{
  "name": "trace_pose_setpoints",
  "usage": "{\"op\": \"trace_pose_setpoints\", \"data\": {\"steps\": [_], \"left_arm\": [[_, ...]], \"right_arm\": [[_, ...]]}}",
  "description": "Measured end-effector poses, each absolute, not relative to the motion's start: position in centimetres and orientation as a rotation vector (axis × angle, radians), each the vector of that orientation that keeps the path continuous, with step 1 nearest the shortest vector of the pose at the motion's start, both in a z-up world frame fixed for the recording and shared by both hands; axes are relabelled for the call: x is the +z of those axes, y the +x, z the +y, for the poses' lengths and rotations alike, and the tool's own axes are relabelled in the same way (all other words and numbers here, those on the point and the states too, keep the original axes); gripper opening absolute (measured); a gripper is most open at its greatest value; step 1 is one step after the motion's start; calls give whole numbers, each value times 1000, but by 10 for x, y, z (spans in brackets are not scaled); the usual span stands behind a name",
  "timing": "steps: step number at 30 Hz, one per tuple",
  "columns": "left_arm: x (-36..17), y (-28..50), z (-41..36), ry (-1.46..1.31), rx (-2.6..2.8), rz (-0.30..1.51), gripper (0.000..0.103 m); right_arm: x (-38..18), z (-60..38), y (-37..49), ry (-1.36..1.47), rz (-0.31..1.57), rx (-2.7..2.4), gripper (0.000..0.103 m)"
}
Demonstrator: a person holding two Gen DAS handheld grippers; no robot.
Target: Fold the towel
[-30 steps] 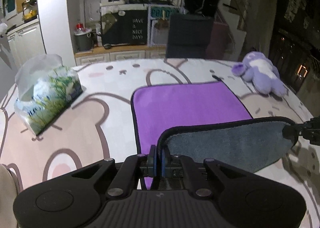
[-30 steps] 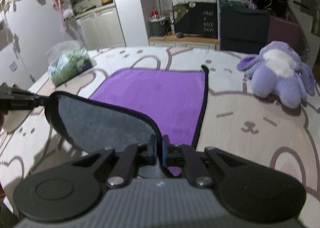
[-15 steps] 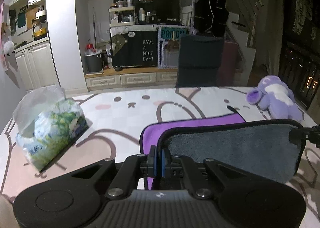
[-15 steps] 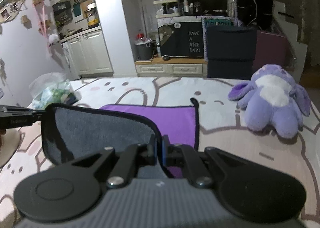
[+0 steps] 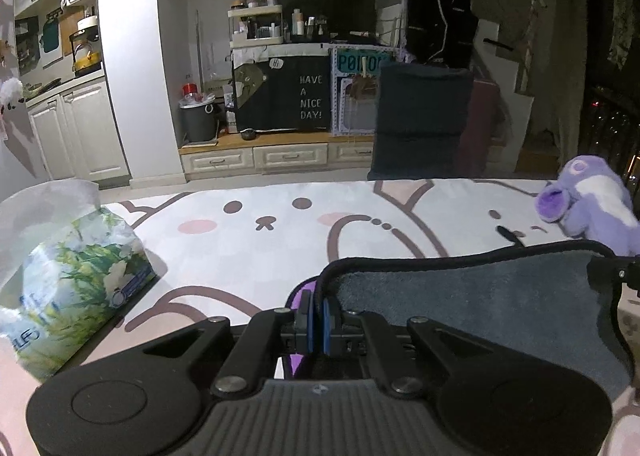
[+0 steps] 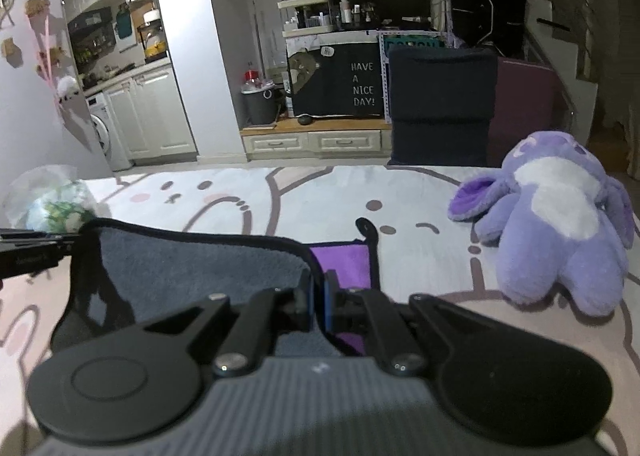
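The towel [image 5: 472,300] is purple on top, grey underneath, with black piping. It lies on the bear-print tablecloth [image 5: 280,232], its near edge lifted and carried over the rest, grey side facing me. My left gripper [image 5: 316,322] is shut on the near left corner. My right gripper [image 6: 318,302] is shut on the near right corner; the grey underside [image 6: 192,264] stretches between them. Purple fabric [image 6: 340,262] shows past the right gripper. Each gripper shows at the edge of the other's view.
A tissue pack [image 5: 76,280] sits at the left of the table, also in the right wrist view [image 6: 52,207]. A purple plush toy [image 6: 556,215] lies at the right. A dark chair [image 5: 420,123] stands behind the far table edge.
Both grippers have carried the towel's near edge up and forward over the purple half. The grey underside now hides most of the purple surface.
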State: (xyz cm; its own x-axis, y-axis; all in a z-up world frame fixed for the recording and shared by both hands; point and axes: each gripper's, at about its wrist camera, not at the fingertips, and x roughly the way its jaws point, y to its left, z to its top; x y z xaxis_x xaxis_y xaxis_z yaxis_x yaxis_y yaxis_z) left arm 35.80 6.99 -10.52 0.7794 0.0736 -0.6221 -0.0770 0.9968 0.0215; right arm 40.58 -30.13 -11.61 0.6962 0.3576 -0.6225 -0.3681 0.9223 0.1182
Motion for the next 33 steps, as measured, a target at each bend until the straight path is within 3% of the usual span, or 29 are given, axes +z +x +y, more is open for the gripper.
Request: {"op": "trace_pose_setpoints", "data": {"steps": [33], "left_arm": [[-160, 416, 83, -34, 101, 699, 5]], "right_arm": [[-185, -270, 482, -45, 739, 322, 7]]}}
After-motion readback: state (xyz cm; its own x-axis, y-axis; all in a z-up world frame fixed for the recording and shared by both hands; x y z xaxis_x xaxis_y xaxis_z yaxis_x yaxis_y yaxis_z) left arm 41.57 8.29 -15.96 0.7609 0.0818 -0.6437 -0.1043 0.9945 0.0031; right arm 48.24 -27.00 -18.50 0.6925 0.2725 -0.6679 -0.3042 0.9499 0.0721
